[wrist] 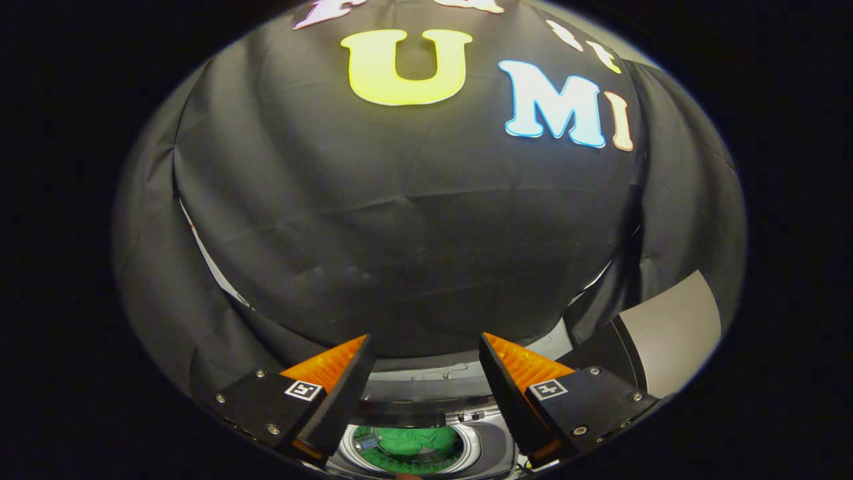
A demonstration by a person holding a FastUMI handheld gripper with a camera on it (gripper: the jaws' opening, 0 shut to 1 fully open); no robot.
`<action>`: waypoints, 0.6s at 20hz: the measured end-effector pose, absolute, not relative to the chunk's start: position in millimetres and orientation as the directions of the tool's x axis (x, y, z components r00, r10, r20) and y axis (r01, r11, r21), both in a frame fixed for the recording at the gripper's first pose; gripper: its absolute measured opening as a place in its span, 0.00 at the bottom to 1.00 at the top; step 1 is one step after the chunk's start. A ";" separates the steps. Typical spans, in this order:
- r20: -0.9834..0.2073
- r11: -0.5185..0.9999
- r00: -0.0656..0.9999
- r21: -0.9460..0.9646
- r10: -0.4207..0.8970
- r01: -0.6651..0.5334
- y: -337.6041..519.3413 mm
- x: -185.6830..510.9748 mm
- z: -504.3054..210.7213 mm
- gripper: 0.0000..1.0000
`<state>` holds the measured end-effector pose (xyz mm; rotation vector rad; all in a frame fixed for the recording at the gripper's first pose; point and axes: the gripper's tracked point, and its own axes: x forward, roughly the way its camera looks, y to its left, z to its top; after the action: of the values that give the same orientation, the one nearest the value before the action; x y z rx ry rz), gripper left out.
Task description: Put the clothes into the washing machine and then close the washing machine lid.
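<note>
1. Gripper (423, 373): I see its fingers spread wide, holding nothing.
2. Clothes (414, 441): a green bundle already down in the drum, below and between the fingers.
3. Washing machine (490, 443): top opening uncovered.
4. Lid (673, 333): I judge the grey panel standing to the right is it. I would reach behind its upper edge and push it down evenly, keeping the fingers clear of the opening.

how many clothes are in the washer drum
1: a green garment lies in the drum, below and between the open tongs. More may be hidden underneath.
</note>
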<state>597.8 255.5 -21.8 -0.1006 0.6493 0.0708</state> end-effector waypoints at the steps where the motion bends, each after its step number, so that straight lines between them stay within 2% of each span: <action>1: -0.619 0.990 0.785 -0.077 0.042 -0.114 259.0 597.5 -27.1 0.97; 5: -0.658 0.986 0.750 -0.079 0.061 -0.149 265.0 592.2 -45.0 0.96; 7: -0.672 0.990 0.738 -0.051 0.063 -0.131 261.9 590.3 -47.3 0.97; 12: -0.641 0.989 0.764 -0.054 0.070 -0.136 263.7 583.7 -45.9 0.97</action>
<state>583.7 263.7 -45.9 -0.0993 0.6925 0.1119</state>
